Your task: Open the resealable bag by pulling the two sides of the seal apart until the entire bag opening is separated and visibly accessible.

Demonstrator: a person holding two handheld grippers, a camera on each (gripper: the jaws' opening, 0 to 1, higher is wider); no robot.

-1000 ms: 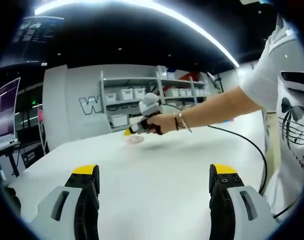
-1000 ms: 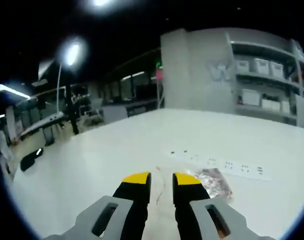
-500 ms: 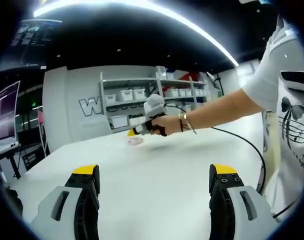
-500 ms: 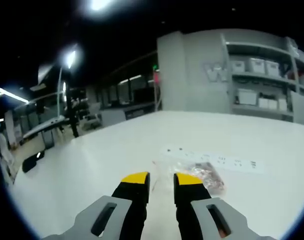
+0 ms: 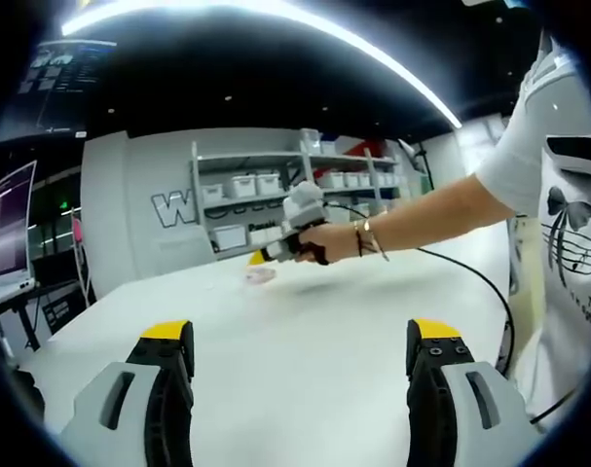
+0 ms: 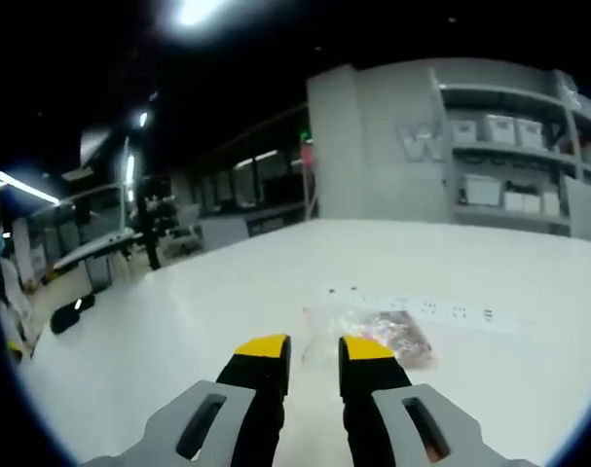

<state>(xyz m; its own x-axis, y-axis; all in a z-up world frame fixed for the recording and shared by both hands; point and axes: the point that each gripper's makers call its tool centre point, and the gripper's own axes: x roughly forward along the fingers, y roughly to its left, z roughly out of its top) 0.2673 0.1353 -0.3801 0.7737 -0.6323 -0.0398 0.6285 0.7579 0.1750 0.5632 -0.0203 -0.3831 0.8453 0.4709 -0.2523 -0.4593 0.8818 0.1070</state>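
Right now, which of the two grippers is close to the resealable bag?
The right gripper: its nearly closed jaws reach the clear bag. The left gripper waits wide open, far back.

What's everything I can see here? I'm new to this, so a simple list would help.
Bag: one, clear, with pinkish contents, on the table just ahead of the right tongs.
Power strip: one, white, beside the bag.
Table: one, white.
Shelves: one grey unit with white bins, by the far wall.
Cable: one, black, over the table.
Left tongs: grey, yellow-tipped, jaws wide apart.
Right tongs: same colours, narrow gap.
Hand: gripping the right tongs.
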